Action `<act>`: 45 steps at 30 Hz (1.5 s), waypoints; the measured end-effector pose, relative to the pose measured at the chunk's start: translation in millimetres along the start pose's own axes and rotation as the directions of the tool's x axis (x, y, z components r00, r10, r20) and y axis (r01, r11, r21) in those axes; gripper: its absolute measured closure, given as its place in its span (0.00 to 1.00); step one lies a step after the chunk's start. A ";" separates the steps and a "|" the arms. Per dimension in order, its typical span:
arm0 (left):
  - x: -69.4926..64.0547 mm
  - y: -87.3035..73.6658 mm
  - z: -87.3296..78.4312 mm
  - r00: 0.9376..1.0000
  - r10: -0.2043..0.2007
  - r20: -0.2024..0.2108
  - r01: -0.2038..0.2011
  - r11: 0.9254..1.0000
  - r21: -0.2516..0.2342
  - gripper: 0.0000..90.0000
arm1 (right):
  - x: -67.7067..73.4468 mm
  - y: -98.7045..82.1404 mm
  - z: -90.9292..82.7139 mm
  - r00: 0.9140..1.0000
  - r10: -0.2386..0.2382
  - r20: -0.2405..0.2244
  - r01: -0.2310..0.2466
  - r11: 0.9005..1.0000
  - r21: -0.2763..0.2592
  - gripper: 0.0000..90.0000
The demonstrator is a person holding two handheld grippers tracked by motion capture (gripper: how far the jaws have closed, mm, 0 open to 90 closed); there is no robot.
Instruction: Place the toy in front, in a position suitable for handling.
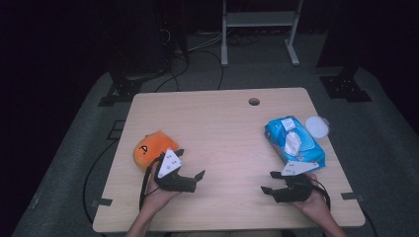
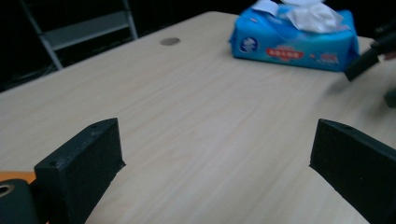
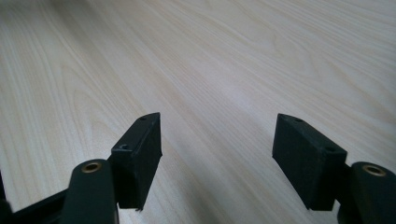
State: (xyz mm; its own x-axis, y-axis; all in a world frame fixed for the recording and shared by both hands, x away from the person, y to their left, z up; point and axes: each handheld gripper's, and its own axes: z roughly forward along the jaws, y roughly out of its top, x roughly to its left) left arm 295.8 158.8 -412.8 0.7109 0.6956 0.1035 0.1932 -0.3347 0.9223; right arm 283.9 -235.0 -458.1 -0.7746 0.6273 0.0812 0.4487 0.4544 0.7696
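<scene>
Orange soft toy (image 1: pixel 149 148) lies on the left side of the wooden table (image 1: pixel 222 133), just beside the left gripper (image 1: pixel 190 165). It has a small dark mark on its front that looks like a little face. The left gripper sits near the person's edge of the table, and the toy is right behind it, a bit farther away and to the left. Its two black jaws are wide apart with nothing between them. In the left gripper view, just bare wood shows between the jaws.

On the right side of the table lies a blue pack of wet wipes (image 1: pixel 295 140). A white wipe (image 1: pixel 292 142) pokes out of its top. The pack has a round blue badge and a red label on its side (image 2: pixel 285 52), but the writing is too small to read. A round white lid (image 1: pixel 316 126) lies just beside the pack, on its far right.

The right gripper (image 1: pixel 271 181) is near the pack, on the near side. Its jaws are wide apart too, and hold nothing.
</scene>
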 end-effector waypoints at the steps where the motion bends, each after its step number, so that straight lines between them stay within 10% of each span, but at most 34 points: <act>1: 0.0 0.0 0.0 1.000 0.000 0.000 0.000 1.000 0.000 0.02 | 0.3 0.2 0.2 1.000 -0.003 0.001 0.003 1.000 0.001 0.35; 19: 79.0 -1.7 -54.0 0.978 -0.047 -0.204 0.041 0.999 -0.033 0.02 | 3.6 -0.1 0.9 1.000 -0.010 0.008 0.010 1.000 0.009 0.36; 31: 119.1 -29.2 -46.7 0.972 -0.106 -0.209 0.118 0.992 0.045 0.02 | 6.9 1.0 5.9 1.000 -0.021 -0.004 0.021 0.999 0.025 0.36; 38: 124.5 -42.0 -34.9 0.975 -0.127 -0.184 0.154 0.978 0.141 0.02 | 8.0 1.5 4.6 1.000 -0.028 -0.001 0.028 0.999 0.019 0.36; 45: 123.9 -50.5 -29.5 0.978 -0.146 -0.147 0.167 0.976 0.138 0.04 | 10.2 2.3 2.6 0.999 -0.034 0.001 0.034 0.999 0.011 0.37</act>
State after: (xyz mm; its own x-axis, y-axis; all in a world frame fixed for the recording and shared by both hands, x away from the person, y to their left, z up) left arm 354.1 280.7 -435.5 0.5679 0.8228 0.0211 0.4002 -0.2984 0.8665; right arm 278.2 -225.9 -457.2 -0.7888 0.6122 0.0544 0.4270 0.4823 0.7649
